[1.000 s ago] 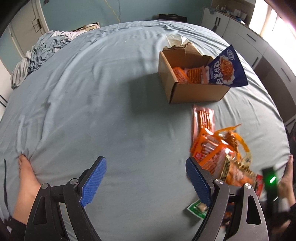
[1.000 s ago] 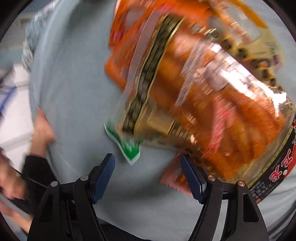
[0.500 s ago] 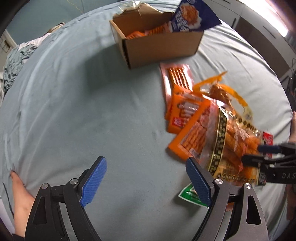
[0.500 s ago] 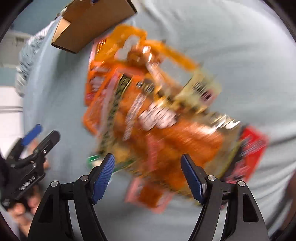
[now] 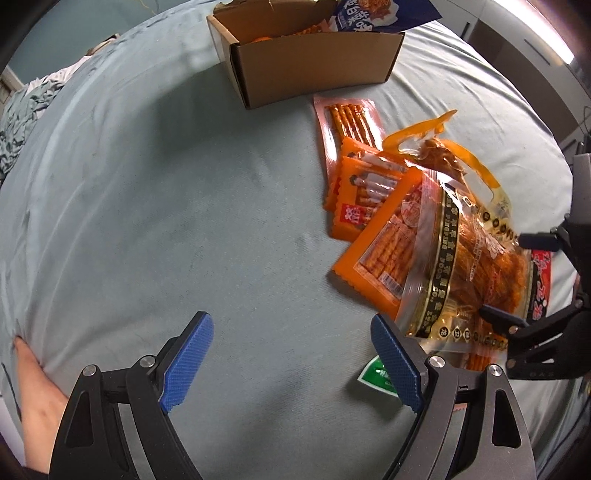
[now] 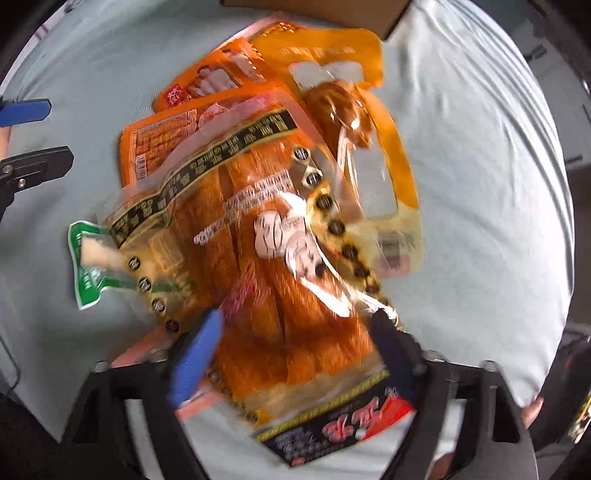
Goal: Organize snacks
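Note:
A snack pile lies on the grey-blue bed sheet (image 5: 166, 206). On top is a large clear bag of orange strips (image 6: 280, 240) (image 5: 472, 258), over flat orange packs (image 5: 384, 251), a pink stick pack (image 5: 347, 122), a yellow-orange bag (image 6: 369, 122) and a green packet (image 6: 88, 266). My right gripper (image 6: 295, 350) (image 5: 517, 280) points down over the large bag. Its jaws are opening, with the bag between them and unpinched. Left of the pile, my left gripper (image 5: 291, 354) hangs open over bare sheet, holding nothing. A cardboard box (image 5: 314, 62) beyond the pile holds a blue bag (image 5: 380, 14) and orange packs.
A person's hand (image 5: 33, 387) rests on the sheet at the lower left. Crumpled bedding (image 5: 22, 122) lies at the bed's far left. Cabinets (image 5: 535, 48) stand beyond the bed on the right.
The left gripper has dropped and tipped toward the pile, so the box now sits at the top of its view. The right gripper has swung round over the large bag and its jaws have widened.

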`<state>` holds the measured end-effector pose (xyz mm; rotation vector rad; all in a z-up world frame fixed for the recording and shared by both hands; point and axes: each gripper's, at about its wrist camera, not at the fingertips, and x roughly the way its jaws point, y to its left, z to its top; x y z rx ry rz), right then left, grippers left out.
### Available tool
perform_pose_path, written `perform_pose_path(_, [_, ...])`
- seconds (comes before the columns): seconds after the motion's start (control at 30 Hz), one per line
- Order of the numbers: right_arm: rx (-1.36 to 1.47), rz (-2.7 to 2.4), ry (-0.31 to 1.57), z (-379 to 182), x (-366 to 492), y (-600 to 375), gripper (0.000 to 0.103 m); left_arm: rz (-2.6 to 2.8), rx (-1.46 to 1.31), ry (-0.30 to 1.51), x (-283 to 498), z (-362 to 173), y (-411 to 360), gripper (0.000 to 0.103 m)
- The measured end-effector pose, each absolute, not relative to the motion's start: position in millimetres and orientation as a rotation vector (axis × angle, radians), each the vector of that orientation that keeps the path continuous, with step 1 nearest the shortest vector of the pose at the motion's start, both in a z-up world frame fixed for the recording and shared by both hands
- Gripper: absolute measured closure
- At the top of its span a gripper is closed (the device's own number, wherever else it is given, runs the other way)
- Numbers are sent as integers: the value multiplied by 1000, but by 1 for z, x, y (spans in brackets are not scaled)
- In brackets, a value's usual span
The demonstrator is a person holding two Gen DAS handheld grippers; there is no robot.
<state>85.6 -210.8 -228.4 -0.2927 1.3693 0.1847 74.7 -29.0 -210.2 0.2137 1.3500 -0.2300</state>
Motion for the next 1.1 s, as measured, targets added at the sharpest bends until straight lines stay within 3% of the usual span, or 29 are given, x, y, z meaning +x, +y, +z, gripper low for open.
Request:
perform_pose_path(0.07, [-264,168,1392,-238,95,-212,0,-232,217,1353,76,-212,-31,15])
perform_pose_path(0.27, [-86,133,1428,-252,114,-225,1,-235,234,1355,79,-217,-36,15])
perform_pose_path(0.33, [-71,141,1436,-248,113,-223,13,-247,228,1357,80,-217,-39,15])
perform_pose_path(0.4, [-86,141,1454,-243,115,-216,34,-251,231,1352,81,-217,-42,15])
perform_pose_path(0.47, [-128,151,1468,-238,111,-208,48,-252,235,1346,82,-214,-48,15])
perform_pose_path(0.5, [-137,155,1473,-234,110,-209,61,-256,234,1344,82,-213,-49,15])
perform_pose_path(0.6, [-109,167,1482,-222,108,-215,76,-273,231,1341,80,-213,-52,15])
perform_pose_path(0.8, [-196,205,1463,-184,96,-203,83,-281,230,1353,78,-215,-50,15])
perform_pose_path(1.1, [-211,168,1321,-90,47,-237,84,-384,292,1376,66,-238,-76,15])
